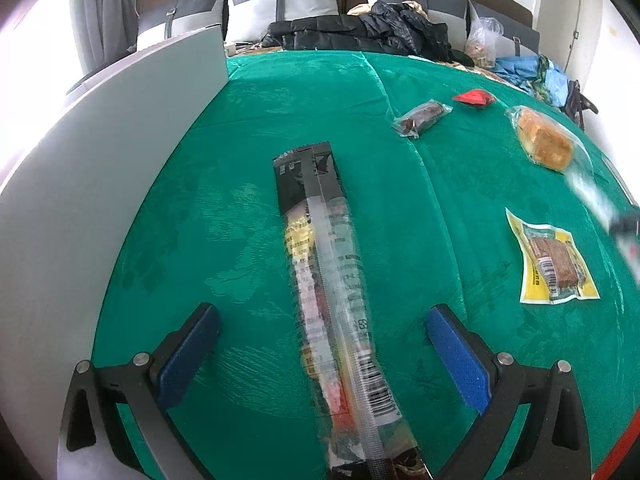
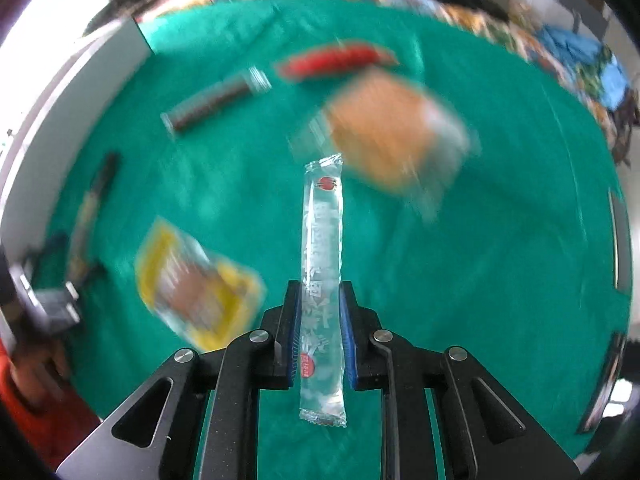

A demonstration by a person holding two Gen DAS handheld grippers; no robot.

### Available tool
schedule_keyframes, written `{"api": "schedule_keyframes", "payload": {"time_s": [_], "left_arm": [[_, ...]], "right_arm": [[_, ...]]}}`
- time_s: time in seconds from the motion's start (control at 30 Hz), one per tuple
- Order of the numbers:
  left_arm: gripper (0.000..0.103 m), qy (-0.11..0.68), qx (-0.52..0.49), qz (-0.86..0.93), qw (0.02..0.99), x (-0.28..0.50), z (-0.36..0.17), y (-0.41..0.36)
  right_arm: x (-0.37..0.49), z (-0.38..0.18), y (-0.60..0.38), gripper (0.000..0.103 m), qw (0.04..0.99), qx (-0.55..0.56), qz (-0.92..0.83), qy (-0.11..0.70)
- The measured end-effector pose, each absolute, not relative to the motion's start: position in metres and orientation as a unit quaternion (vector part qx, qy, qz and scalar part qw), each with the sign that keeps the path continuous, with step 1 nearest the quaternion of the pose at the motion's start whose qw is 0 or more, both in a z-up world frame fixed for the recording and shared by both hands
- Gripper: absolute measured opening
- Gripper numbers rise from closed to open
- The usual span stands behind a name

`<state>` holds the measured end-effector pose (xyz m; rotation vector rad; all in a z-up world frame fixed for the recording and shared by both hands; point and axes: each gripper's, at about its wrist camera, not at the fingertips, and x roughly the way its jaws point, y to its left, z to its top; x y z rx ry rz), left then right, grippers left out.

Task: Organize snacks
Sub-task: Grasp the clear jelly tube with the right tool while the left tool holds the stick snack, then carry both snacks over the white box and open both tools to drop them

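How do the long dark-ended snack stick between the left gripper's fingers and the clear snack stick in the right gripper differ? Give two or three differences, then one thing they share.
1. The dark-ended stick lies on the green cloth between open jaws, unpressed; the clear stick is clamped between blue pads.
2. The dark-ended stick has black ends and printed text; the clear stick is pale and see-through with red round logos.

Shared: both are long, narrow sealed packets.

Left gripper (image 1: 322, 354): fingers (image 1: 188, 356) spread wide at lower frame, pointing steeply down.
Right gripper (image 2: 320, 334): fingers (image 2: 294, 336) closed together at lower centre, clamping a slim packet (image 2: 322, 240).
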<state>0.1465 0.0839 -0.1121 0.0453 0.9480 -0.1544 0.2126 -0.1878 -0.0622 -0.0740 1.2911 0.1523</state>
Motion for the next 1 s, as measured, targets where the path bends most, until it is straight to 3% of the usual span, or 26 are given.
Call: {"api": "schedule_keyframes", "payload": {"time_s": [0.13,0.2,0.3,0.5,0.6,0.63,0.67,0.7,1.0], "left_arm": [[0.101,0.465,0.015,-0.093,0.88,0.145,-0.109,0.088],[0.101,0.477,-0.001,-0.105,0.873,0.146,-0.106,0.095],[0.101,0.482,-0.027,-0.115,0.868,0.148,-0.098,0.107],[0.098,0.483,-0.05,-0.115,0.866,0.149,-0.094,0.117],[0.079,0.497,-0.018,-0.09,0.863,0.154,-0.099,0.105],[0.056,0.497,-0.001,-0.084,0.864,0.153,-0.099,0.099],[0.022,0.491,0.014,-0.084,0.867,0.149,-0.097,0.094],[0.021,0.489,0.019,-0.086,0.868,0.147,-0.095,0.091],[0.019,0.473,-0.089,-0.131,0.867,0.128,-0.065,0.106]], "right_arm": [[0.186,-0.095,-0.208,0.026,0.799,0.005,0.069,0.597],[0.176,-0.092,-0.221,0.054,0.816,0.054,0.075,0.57],[0.178,-0.086,-0.232,0.056,0.821,0.074,0.075,0.561],[0.188,-0.076,-0.207,0.055,0.807,-0.025,0.093,0.582],[0.193,-0.086,-0.193,0.055,0.789,-0.043,0.098,0.605],[0.189,-0.093,-0.193,0.054,0.783,-0.047,0.096,0.613],[0.189,-0.098,-0.19,0.029,0.778,-0.053,0.089,0.62],[0.187,-0.1,-0.19,0.018,0.781,-0.066,0.075,0.617],[0.153,-0.081,-0.217,0.018,0.812,0.041,0.065,0.579]]}}
